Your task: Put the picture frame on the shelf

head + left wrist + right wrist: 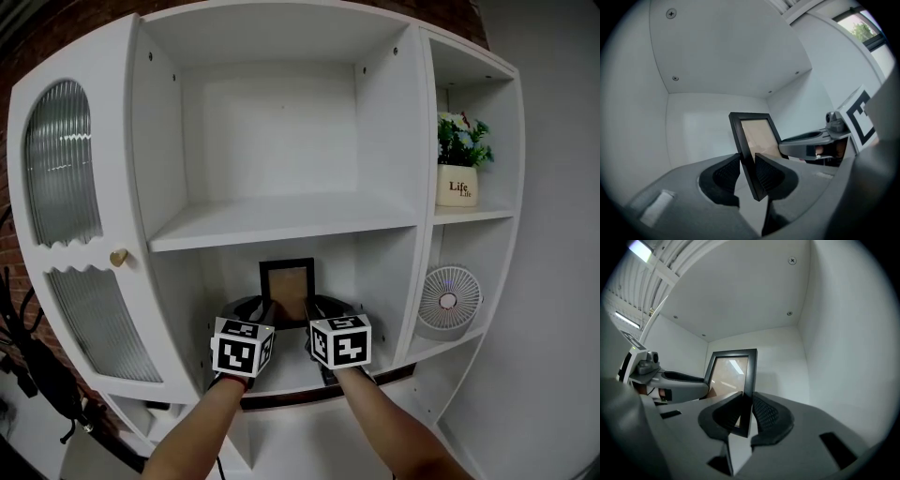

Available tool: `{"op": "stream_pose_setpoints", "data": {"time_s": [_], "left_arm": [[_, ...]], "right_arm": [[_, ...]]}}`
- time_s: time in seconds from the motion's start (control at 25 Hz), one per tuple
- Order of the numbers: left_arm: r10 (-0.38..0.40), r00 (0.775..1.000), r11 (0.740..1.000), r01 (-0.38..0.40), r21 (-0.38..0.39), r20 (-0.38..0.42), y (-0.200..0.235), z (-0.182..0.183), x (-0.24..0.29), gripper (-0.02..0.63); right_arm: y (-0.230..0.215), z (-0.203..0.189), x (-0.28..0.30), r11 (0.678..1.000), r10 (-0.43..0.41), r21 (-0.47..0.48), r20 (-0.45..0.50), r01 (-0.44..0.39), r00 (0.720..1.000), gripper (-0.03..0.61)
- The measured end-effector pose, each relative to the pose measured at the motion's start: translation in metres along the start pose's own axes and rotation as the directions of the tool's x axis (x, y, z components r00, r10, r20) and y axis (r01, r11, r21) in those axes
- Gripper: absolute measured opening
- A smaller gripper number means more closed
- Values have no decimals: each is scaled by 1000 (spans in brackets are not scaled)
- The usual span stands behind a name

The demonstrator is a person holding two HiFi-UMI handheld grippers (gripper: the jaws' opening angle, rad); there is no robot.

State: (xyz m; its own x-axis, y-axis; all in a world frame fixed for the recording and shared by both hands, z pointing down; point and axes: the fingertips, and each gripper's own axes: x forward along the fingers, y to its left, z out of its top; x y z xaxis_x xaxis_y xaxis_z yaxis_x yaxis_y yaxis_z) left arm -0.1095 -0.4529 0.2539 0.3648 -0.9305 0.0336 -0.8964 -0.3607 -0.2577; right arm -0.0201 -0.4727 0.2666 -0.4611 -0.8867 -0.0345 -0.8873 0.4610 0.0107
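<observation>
Frame (287, 289): is standing upright in the lower middle bay of the shelf (281, 221), under the wide board, its black rim surrounding a tan face that is turned toward the person.
Left gripper (265, 310): is clamping the frame's left edge. In the left gripper view both ribbed pads are pressing on the black rim, and the frame's lower corner is poking down past them.
Right gripper (315, 307): is clamping the frame's right edge. In the right gripper view the rim is sitting squeezed between the two pads, and the frame is rising above them.
Frame's foot: is hiding behind the grippers in the head view (so I cannot tell whether it is resting on the bay floor or hanging just above it).
Arms (202, 433): are reaching up from the bottom edge, side by side, with the marker cubes facing the camera.
Plant (459, 141): is sitting in a white pot in the upper right bay, well apart from the frame.
Fan (448, 300): is standing in the right bay below the plant.
Door (62, 159): is covering the left side of the shelf with ribbed glass, and a round knob (118, 257) is showing at its edge.
</observation>
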Motion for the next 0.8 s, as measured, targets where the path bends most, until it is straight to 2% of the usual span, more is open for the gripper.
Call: {"op": "stream_pose_setpoints", "data": {"time_s": [0.48,0.8], "left_arm": [[-7,998,1000,6,-15,-55,21,-16,33,106],[-7,997,1000,7,7,-73,27,-21,47,106]], "right_arm": [[-7,-9,38,999,-5,-46,-49,3,999,78],[-11,-15,50,999,-8,-50,-73,4,997,80]]}}
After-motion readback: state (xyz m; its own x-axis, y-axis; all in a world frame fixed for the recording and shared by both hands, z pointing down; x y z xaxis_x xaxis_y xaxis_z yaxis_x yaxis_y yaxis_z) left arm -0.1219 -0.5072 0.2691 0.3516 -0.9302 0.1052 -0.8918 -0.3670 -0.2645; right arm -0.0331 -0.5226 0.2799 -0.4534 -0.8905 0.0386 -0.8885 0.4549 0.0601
